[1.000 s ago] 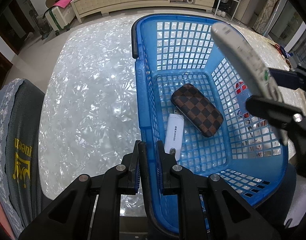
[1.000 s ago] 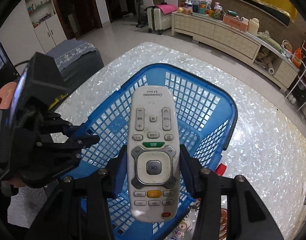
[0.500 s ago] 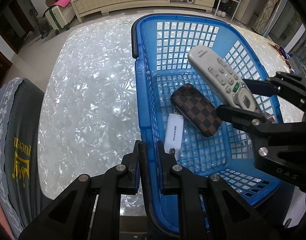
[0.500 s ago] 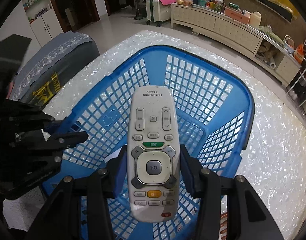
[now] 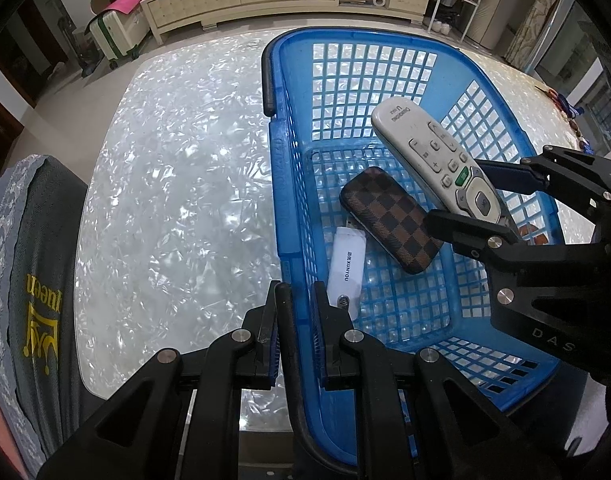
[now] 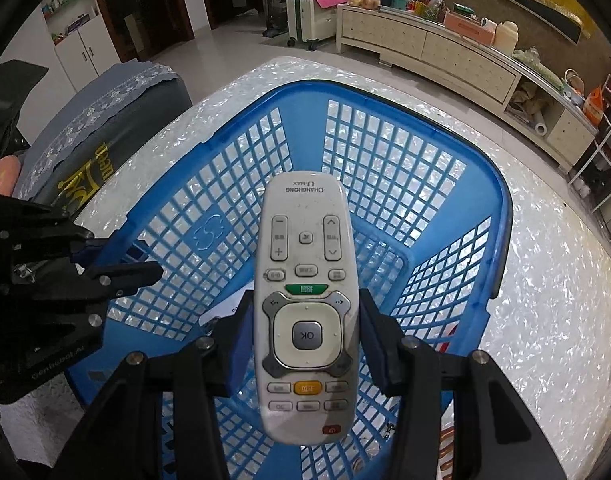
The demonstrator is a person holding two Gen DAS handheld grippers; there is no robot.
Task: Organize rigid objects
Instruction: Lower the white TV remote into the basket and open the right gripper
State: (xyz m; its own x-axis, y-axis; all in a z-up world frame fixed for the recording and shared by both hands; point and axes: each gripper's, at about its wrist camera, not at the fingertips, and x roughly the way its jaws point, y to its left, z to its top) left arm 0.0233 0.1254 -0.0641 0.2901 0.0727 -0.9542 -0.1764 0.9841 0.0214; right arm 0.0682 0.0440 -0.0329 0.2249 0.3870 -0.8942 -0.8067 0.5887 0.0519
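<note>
Remote (image 6: 305, 300) lowered into basket (image 6: 501, 216), clamped in right hand-held gripper (image 6: 305, 336).

Sharp, evenly lit fisheye views; tabletop (image 5: 177, 208) glints.

Support: table (image 5: 177, 200) with glossy white pearl-flake top. Blue lattice basket (image 5: 283, 200) sits directly on it. Scissors (image 5: 561, 100) lie near far edge.

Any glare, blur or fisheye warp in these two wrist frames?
Left wrist: sharp, glare patches on the pearly white tabletop, blue plastic lattice basket rim bowed by the lens, corners vignetted. Right wrist: white remote control crisp, no motion blur, sideboard curved at the edge.
</note>
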